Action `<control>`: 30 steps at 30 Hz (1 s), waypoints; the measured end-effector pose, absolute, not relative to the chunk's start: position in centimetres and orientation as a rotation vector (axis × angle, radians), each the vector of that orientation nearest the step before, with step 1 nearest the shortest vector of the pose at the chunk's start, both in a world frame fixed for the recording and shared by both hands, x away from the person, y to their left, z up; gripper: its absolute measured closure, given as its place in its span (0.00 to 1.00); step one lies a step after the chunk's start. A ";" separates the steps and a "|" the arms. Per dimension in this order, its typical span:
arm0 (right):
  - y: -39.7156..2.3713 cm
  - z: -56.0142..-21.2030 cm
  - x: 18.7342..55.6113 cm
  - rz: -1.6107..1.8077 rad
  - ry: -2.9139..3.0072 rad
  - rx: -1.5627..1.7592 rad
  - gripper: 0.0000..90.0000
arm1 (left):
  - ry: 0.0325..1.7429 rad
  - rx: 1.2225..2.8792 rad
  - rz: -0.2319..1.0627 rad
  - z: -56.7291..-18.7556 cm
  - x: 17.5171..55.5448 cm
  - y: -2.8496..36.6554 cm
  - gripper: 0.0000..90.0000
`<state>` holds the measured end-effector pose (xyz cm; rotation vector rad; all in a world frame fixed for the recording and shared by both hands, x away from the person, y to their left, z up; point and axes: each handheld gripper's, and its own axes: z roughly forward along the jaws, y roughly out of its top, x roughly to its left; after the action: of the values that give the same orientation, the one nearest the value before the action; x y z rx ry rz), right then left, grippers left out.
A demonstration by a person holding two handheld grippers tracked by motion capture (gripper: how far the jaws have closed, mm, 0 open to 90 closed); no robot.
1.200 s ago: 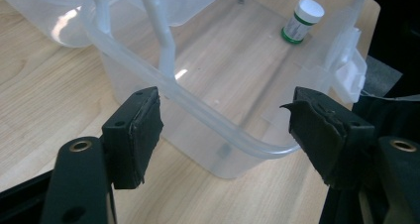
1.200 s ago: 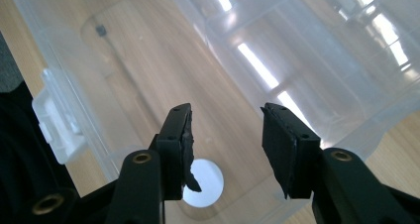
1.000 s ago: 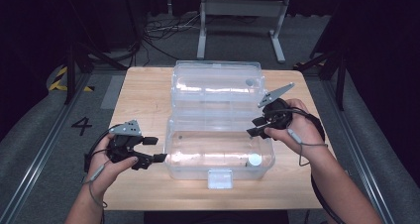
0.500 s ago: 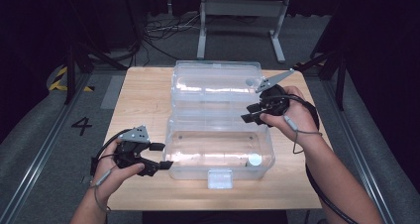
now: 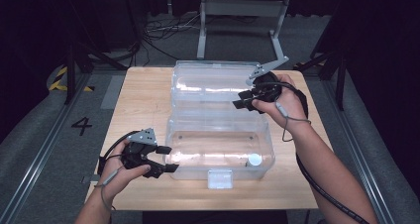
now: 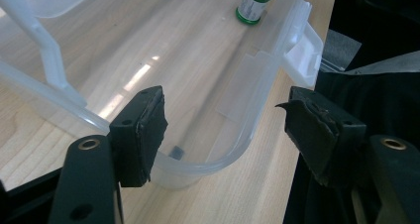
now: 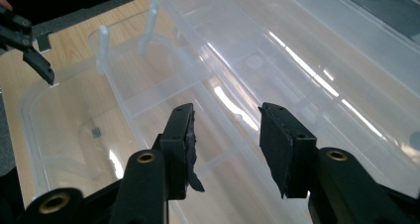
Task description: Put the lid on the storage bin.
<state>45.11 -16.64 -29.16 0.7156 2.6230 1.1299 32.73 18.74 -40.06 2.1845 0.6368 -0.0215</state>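
Clear plastic box (image 5: 218, 152) sits in the middle of the wooden counter (image 5: 143, 100), lid (image 5: 213, 85) thrown open and lying flat behind it, joined along the hinge side. Box is see-through, rounded corners, thick rim, wood grain visible through the base; a white latch tab (image 5: 220, 178) hangs at the front edge. Lid is ribbed inside with bright light streaks across it. Inside the box, near the front right corner, stands a small bottle (image 5: 254, 159) with white cap and green base, upright. Left gripper (image 5: 166, 158) sits at the box's front left corner; in the left gripper view its fingers (image 6: 141, 135) straddle the rounded corner rim, one inside, one outside, gap on both sides, released, and they have just been closing a little with the rim between them. Right gripper (image 5: 242, 99) hovers over the lid's right part, fingers (image 7: 285, 144) apart, nothing gripped.
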 end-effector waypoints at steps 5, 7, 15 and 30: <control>-15.7 -29.2 46.1 1.151 2.632 0.670 0.63 | 0.625 2.201 -0.039 -40.2 32.7 18.5 0.40; -15.3 -29.3 46.5 1.155 2.629 0.644 0.63 | 0.622 2.203 -0.044 -40.3 32.8 18.4 0.40; -14.3 -30.0 47.7 1.158 2.662 0.600 0.62 | 0.614 2.213 -0.043 -40.5 32.8 18.1 0.42; -12.8 -31.3 48.9 1.127 2.739 0.524 0.73 | 0.568 2.272 -0.113 -41.0 32.6 17.1 0.58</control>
<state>48.94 -12.77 -31.31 0.5243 2.7392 1.1268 32.60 17.09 -40.98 2.2721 0.5677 -0.1126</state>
